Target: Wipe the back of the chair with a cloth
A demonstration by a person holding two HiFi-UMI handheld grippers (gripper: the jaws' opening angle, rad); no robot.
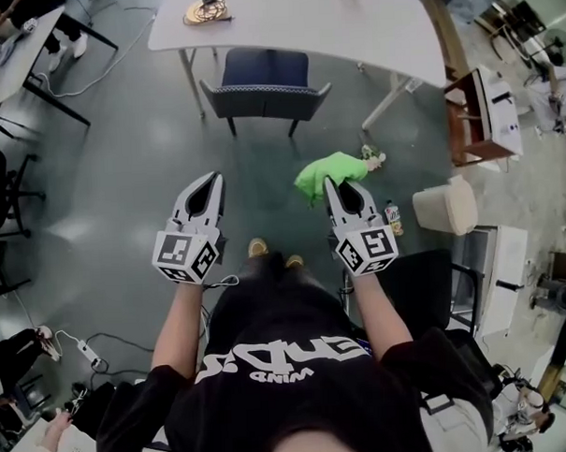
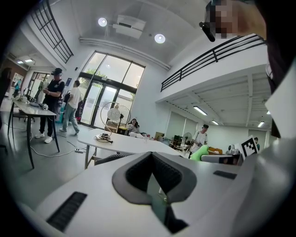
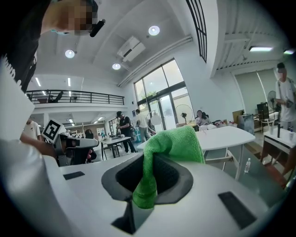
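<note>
Step in hand: bring cloth (image 3: 172,146) to chair (image 1: 264,71), well ahead at the white tabletop (image 1: 349,21). Best practice: lay a broad fold flat on the backrest (image 1: 263,101) and sweep across from the top edge. Cloth: green, plush, bunched, clamped in right gripper (image 1: 332,183) jaws, 1 fold drooping. Chair: dark blue upholstery. Left gripper (image 1: 213,179): jaws together, empty.

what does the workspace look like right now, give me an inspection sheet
surface: grey floor, chair stands ahead at a white table
job's things: green cloth held, not yet on the chair
clutter: bottle and cream container on the floor
grippers: left gripper shut, empty; right gripper shut on the cloth
cables: coiled cable on the table; power strip on the floor
surroundings: people in the background
</note>
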